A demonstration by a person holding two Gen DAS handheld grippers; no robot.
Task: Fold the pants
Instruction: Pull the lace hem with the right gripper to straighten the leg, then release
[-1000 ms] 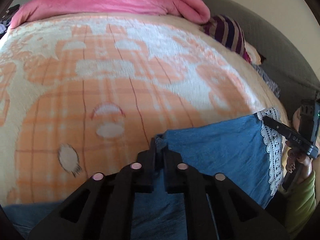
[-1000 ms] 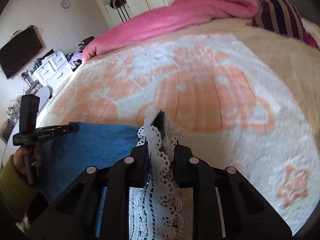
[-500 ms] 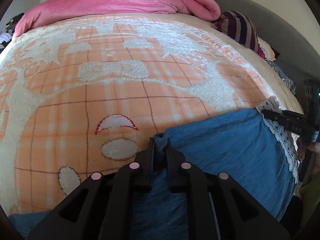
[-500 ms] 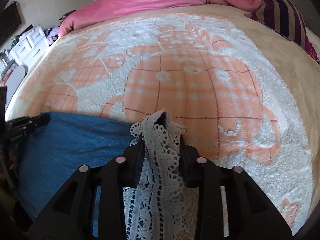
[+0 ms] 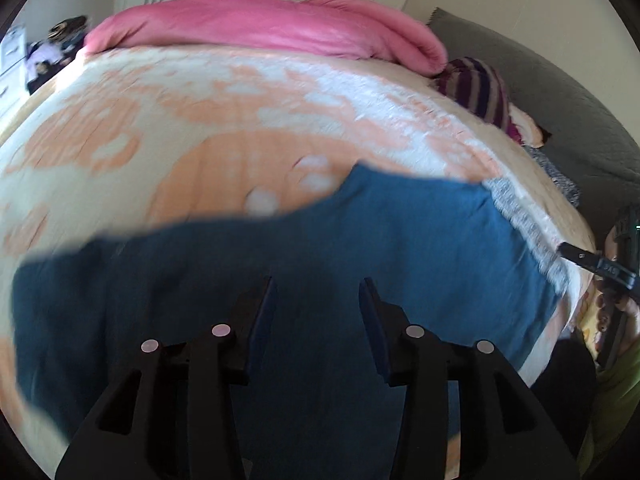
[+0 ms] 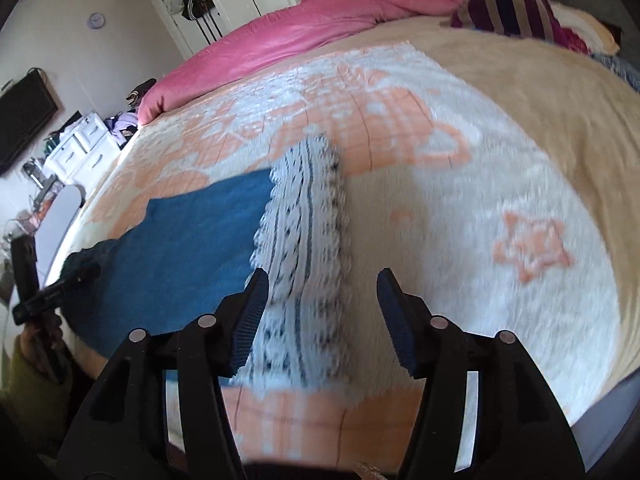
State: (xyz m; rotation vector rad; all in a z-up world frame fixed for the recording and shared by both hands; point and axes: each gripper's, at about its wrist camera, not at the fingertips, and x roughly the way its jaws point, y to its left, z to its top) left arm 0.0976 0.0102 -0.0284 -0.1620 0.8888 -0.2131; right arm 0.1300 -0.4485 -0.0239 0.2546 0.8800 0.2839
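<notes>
The blue pants (image 5: pixel 360 248) lie flat on the orange and white blanket (image 5: pixel 200 120), with a white lace hem (image 5: pixel 524 228) at the right end. My left gripper (image 5: pixel 316 304) is open and empty above the blue cloth. In the right wrist view the pants (image 6: pixel 180 240) lie to the left and the lace hem (image 6: pixel 308 216) runs up the middle. My right gripper (image 6: pixel 320 304) is open and empty above the hem. Each gripper shows at the edge of the other's view: the right one (image 5: pixel 592 262), the left one (image 6: pixel 52 292).
A rolled pink duvet (image 5: pixel 280 24) lies along the far side of the bed. A striped pillow (image 5: pixel 476 88) and a grey headboard (image 5: pixel 540 92) are at the right. A white dresser (image 6: pixel 80 148) and a wall screen (image 6: pixel 24 116) stand left of the bed.
Both grippers have opened and let go of the pants. The cloth now lies on the blanket. Both grippers have pulled back and up from it.
</notes>
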